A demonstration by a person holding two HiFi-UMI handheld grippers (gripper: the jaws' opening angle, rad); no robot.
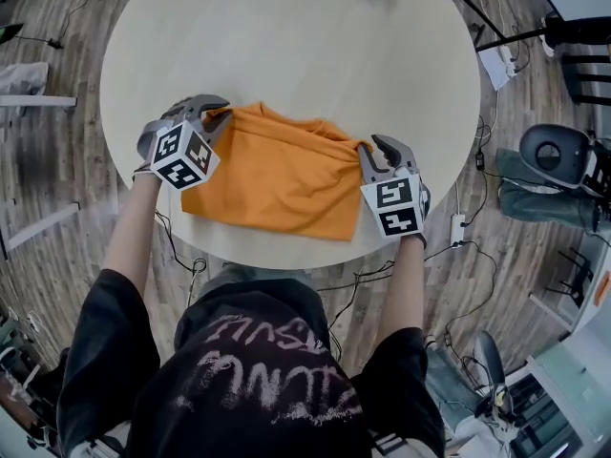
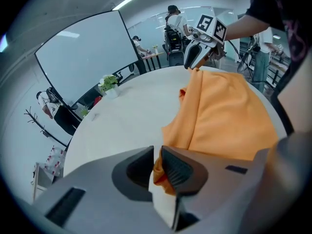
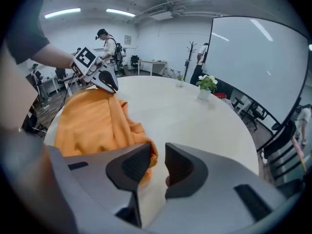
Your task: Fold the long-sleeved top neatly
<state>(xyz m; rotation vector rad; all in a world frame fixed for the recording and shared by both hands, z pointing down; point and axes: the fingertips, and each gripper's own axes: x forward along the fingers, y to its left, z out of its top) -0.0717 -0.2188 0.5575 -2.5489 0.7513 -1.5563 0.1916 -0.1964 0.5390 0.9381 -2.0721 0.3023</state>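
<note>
The orange top (image 1: 277,175) lies folded into a rough oblong by the near edge of the round worktop (image 1: 286,46), its near hem just inside the rim. Most of the cloth is flat, with wrinkles bunched along the far edge, mostly toward the far right corner

The left gripper (image 1: 220,114) sits at the top's far left corner, tilted down and away from the person. Its fingers (image 2: 179,168) stand only a narrow way apart. A small bunch of orange cloth sits in the gap at the tips, against one finger, and bare worktop shows beside it, so the hold looks slack

The right gripper (image 1: 369,149) sits at the far right corner, also tilted down. Its fingers (image 3: 131,165) are a little wider apart, with bare worktop in the gap. A ribbed edge of the top lies beside the finger on the left gripper's side, and nothing is gripped

A plant (image 3: 206,84) in a white pot stands near the far edge of the worktop, well apart from the top
</note>
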